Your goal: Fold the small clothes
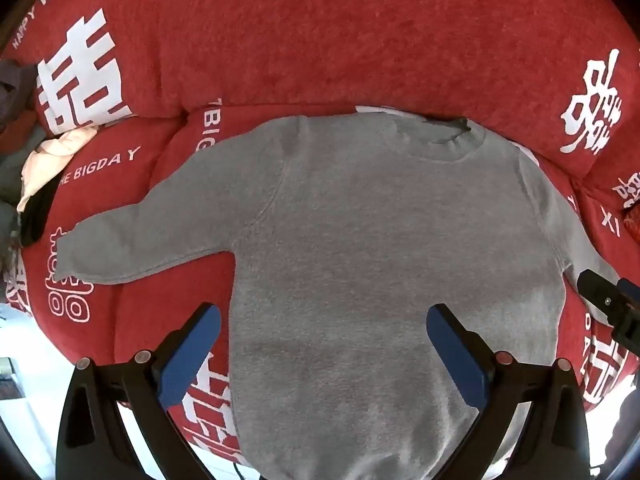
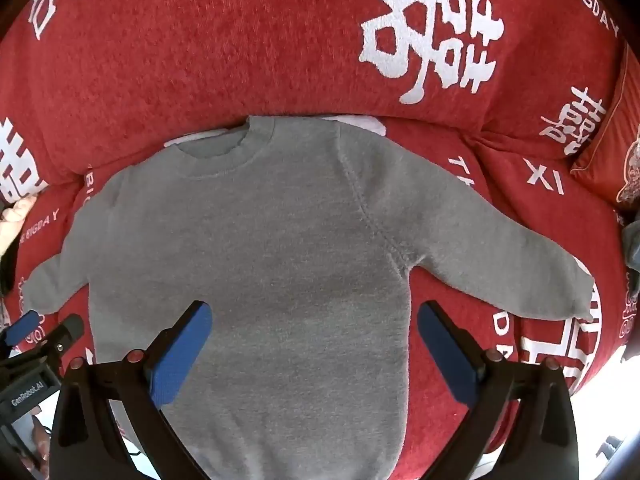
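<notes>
Grey knit sweater [image 1: 360, 248] lies flat on a red sofa cover [image 1: 320, 40], neckline toward 12 o'clock and both sleeves spread; its hem is cut off at 6 o'clock. Left gripper [image 1: 323, 354] and right gripper [image 2: 314, 350] hover over it, jaws spread and empty. Only the right wrist view shows "GenRobot.AI" on the left gripper; the cover reads "THE BIGDAY".

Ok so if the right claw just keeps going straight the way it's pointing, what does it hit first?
Most likely the grey sweater, laid flat on the red sofa cover. The right claw is open and aimed at the sweater's body, with nothing visible between them, though depth is hard to judge.
</notes>
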{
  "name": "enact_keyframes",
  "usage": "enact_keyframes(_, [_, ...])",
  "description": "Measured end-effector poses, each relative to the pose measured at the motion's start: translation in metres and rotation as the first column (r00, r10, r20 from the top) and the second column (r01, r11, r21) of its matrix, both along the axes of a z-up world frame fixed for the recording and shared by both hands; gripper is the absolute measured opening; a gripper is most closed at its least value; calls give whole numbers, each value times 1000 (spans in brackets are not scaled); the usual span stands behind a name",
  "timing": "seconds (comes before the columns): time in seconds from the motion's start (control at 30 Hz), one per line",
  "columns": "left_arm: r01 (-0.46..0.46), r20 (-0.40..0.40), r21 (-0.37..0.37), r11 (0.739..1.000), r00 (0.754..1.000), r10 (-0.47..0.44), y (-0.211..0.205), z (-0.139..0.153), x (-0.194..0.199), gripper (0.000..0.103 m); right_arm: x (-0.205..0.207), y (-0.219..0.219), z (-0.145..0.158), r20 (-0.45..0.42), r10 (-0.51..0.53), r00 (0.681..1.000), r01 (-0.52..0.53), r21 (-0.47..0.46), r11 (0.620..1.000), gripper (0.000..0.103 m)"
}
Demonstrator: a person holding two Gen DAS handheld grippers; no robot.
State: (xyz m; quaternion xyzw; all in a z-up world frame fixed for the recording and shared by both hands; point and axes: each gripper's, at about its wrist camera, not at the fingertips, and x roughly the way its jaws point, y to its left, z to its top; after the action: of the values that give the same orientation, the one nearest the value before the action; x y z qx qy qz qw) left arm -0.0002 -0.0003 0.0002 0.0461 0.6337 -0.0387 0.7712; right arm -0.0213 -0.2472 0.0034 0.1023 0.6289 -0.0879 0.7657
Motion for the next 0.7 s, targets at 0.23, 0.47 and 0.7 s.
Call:
enact_keyframes(0.23, [2,9,16,1000,1000,-2,-4,3,-2,103,0,0,2,-1,5,1000,-5,-3,1000,102])
enact_keyframes(0.47, [-2,5,14,1000,1000,2,-6,5,-1,103,-2,1,2,1,13,1000,-13,-2,1000,102])
enact_keyframes(0.7, [2,3,-1,1000,1000,-2,-2,3,-4,103,-5,2,3,-1,19,1000,-19,-6,1000,102])
